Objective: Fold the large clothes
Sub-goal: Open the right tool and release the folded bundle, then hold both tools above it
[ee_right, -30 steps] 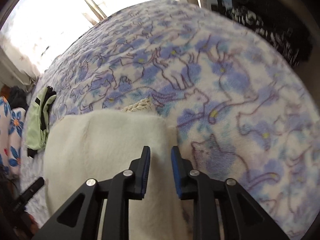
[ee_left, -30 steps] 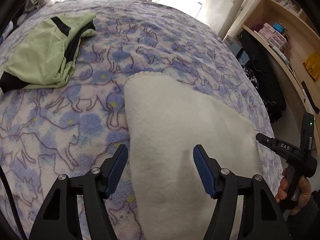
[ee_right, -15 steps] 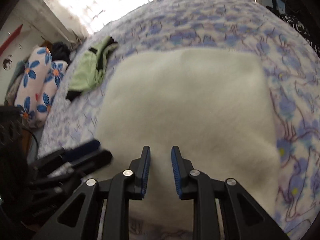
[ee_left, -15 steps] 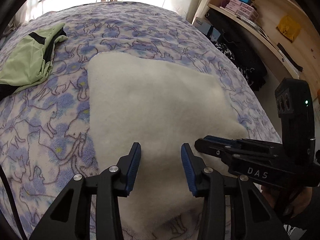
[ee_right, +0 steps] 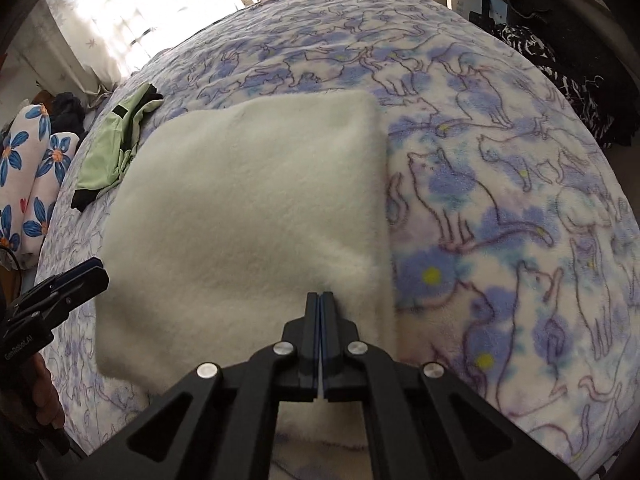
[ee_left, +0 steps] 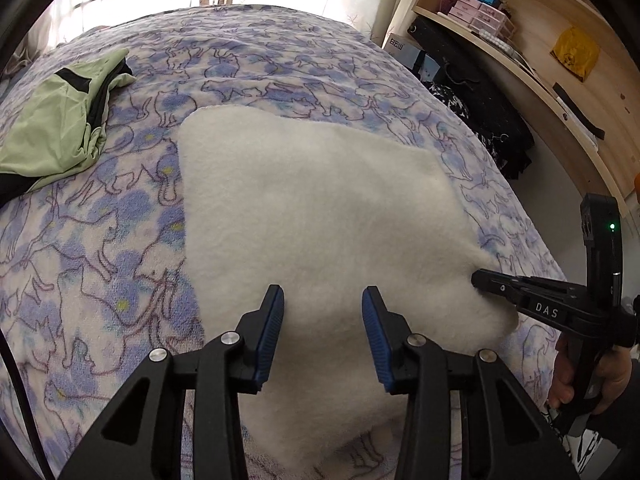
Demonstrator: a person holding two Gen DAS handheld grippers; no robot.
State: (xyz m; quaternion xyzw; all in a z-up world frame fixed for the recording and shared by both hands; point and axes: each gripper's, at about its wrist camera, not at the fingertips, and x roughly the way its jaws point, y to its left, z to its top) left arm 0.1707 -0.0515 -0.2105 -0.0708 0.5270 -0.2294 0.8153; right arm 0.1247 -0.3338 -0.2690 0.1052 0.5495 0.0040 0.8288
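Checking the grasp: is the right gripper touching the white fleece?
Touching. The right wrist view shows the right gripper shut on the white fleece at its near edge.

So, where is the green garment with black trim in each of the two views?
Left wrist view: the green garment lies at upper left on the cat-print blanket.
Right wrist view: it lies left of center, beyond the white fleece.
Shared landmark: the white fleece, beside the garment.
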